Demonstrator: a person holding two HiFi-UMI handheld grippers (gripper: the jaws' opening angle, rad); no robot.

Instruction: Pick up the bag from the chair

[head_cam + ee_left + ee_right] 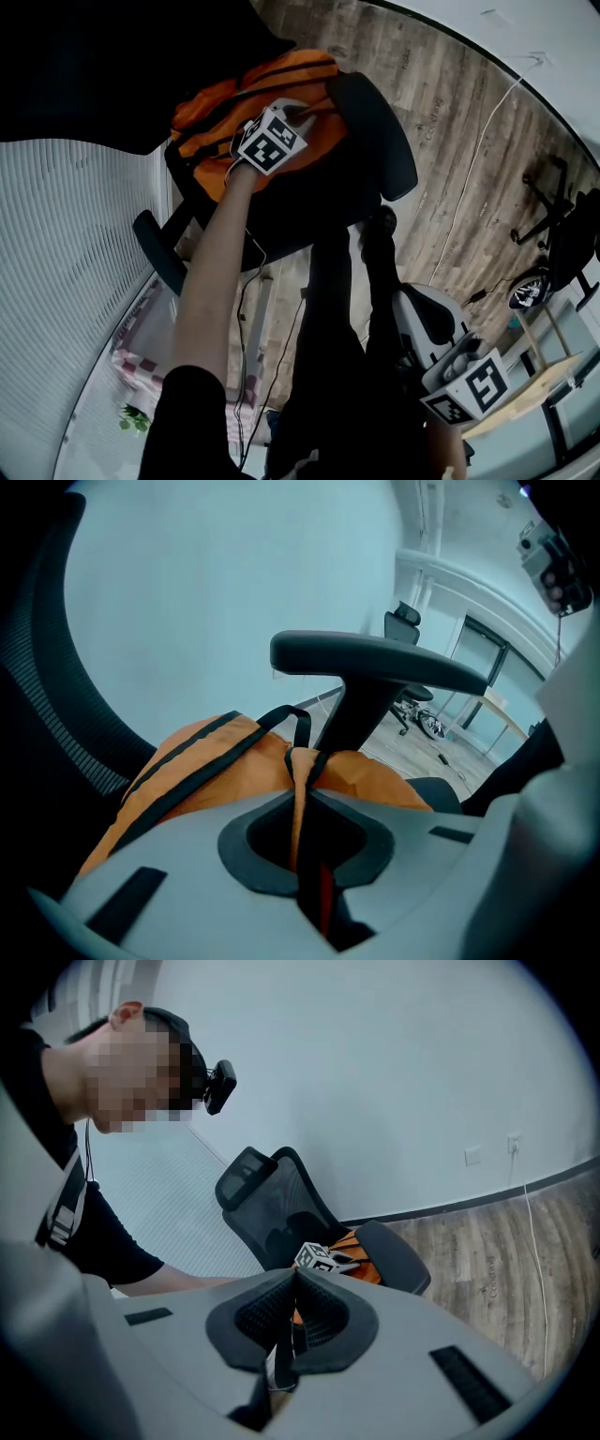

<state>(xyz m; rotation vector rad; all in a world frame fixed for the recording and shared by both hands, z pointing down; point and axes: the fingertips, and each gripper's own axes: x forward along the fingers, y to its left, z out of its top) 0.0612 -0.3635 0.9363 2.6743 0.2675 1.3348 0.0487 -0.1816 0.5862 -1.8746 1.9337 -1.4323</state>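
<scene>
Two grippers: the left gripper (pixel 307 841) was at the bag, while the right gripper (pixel 291 1321) hung near the person's body, well apart from the chair.
Left fingers: closed on the thin orange strap (pixel 300 785) at the top of the bag, which ran down between them.
Right fingers: pressed together with nothing between them.
Bag: the orange bag (pixel 211 117) with black trim lay on the chair (pixel 380 131), on the seat toward the backrest and beside the armrest (pixel 375 660).
Done: the reach and the grasp looked complete.
Left to do: the lift. The bag appeared to rest on the seat, so it seemingly had yet to be raised clear of the armrest and backrest.
</scene>
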